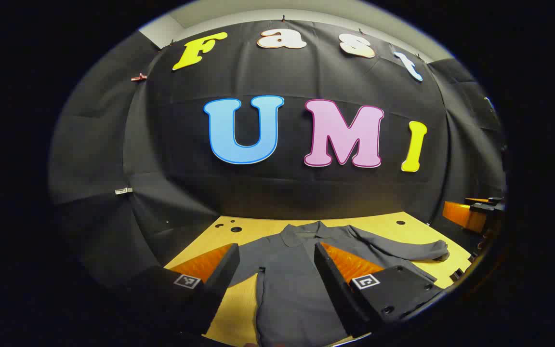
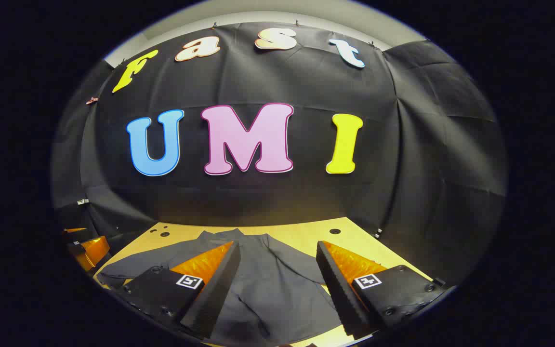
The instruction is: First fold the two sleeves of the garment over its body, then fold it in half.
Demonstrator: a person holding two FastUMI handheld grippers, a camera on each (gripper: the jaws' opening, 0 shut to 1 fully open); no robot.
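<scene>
No readable text; only square coded markers on each tool's fingers point(image 1: 187, 281).

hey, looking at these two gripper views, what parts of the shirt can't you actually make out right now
- Garment hem: cut off at the bottom edge of the left gripper view.
- Its far sleeve cuff: partly behind the right gripper finger in the right gripper view.
- Front placket detail: too dark to tell in either view.

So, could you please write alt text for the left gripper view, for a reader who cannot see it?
A dark grey garment lies flat on a yellow wooden table, collar toward the black cloth wall and one sleeve stretched out sideways. The open left gripper hovers above its body, holding nothing. The other gripper shows at the table's far side.
</scene>
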